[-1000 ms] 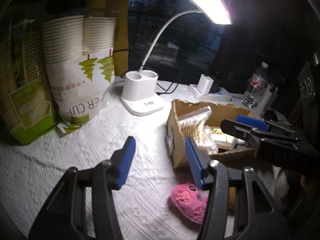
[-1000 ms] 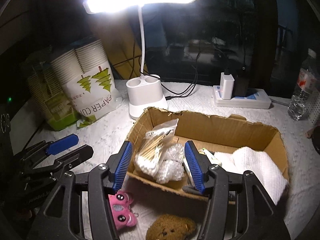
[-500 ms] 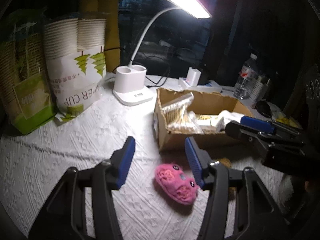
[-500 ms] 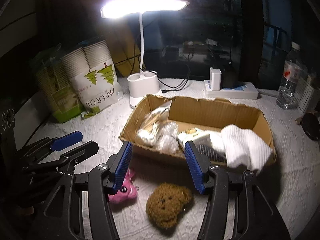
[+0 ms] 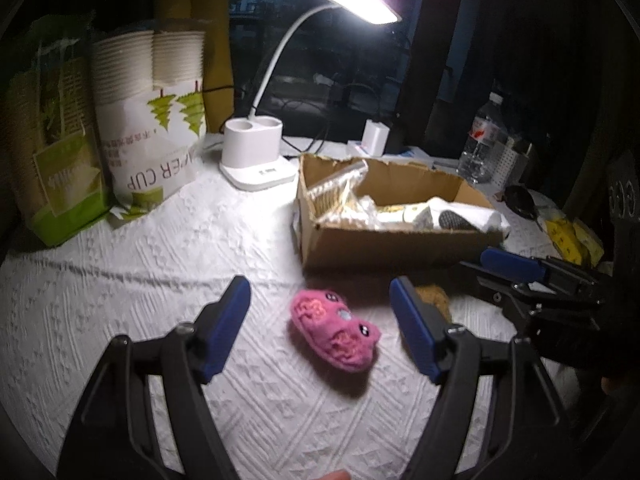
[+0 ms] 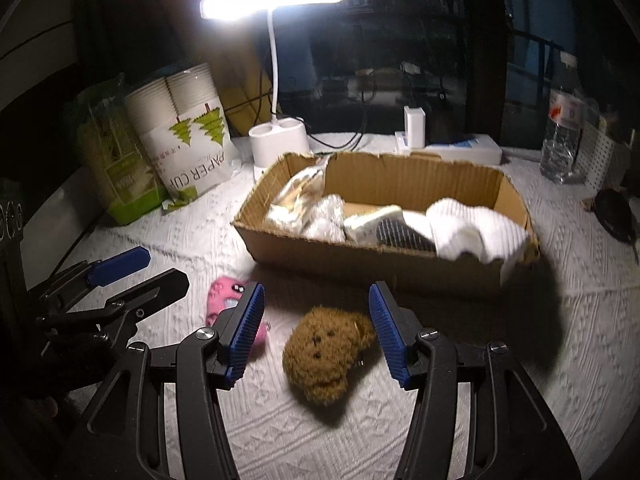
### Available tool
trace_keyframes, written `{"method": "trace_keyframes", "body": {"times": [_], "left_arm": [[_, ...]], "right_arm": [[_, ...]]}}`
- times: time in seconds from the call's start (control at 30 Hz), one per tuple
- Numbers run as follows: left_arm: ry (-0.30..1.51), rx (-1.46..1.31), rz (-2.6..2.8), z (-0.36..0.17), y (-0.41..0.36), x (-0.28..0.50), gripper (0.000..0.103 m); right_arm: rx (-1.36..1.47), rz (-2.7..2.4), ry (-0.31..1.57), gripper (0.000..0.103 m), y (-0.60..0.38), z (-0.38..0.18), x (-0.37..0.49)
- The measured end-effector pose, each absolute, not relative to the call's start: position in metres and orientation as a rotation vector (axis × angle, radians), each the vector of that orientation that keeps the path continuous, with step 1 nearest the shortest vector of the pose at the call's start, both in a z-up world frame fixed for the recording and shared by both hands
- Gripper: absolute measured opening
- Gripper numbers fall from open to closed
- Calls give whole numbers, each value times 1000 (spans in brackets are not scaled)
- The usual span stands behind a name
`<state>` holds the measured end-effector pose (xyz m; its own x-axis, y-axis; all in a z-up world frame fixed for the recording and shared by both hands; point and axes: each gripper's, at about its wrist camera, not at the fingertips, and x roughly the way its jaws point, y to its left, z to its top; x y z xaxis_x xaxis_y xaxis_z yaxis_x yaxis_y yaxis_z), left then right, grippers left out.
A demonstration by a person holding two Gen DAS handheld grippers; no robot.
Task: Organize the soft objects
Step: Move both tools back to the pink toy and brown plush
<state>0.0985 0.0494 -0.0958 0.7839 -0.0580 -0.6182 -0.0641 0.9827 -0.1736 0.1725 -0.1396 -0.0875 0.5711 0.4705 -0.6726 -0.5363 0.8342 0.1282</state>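
Observation:
A pink plush toy (image 5: 335, 330) lies on the white tablecloth between the blue pads of my left gripper (image 5: 320, 304), whose jaws are opening and do not touch it. In the right wrist view a brown plush bear head (image 6: 325, 354) lies between the pads of my right gripper (image 6: 316, 320), which stands open and clear of it. The pink toy (image 6: 224, 294) shows there partly behind the left pad. The brown toy (image 5: 434, 298) peeks past the left gripper's right finger. A cardboard box (image 6: 384, 258) with white cloth and wrapped packets stands just behind both toys.
A lit white desk lamp (image 5: 256, 156) stands behind the box. Bags of paper cups (image 5: 156, 120) fill the back left. A power strip with a charger (image 6: 448, 146) and a water bottle (image 6: 562, 136) stand at the back right. The other gripper (image 6: 112, 284) shows at the left.
Both grippers have pulled back from the box, so the pink and brown toys now lie between their pads. The left jaws have spread wider. The right jaws keep the same gap.

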Motion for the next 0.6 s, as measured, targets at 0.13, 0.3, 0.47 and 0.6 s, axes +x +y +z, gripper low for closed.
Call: {"method": "trace_keyframes", "body": {"times": [0.13,0.3,0.47,0.6], "left_arm": [[688,-187,1,-102,44,98,74],[716,-185,-2,-112,38,102,74],[746,-182,2,-120,37,110,74],[768,-185,9,-126,38,118,74]], "right_arm": [[-89,586,773,57,-146,-96,169],[-79,576,804,57,-153,-109,171],[-72,579,836,57,-155,-122,176],[-69,588,854,57,-151,-128,180]]}}
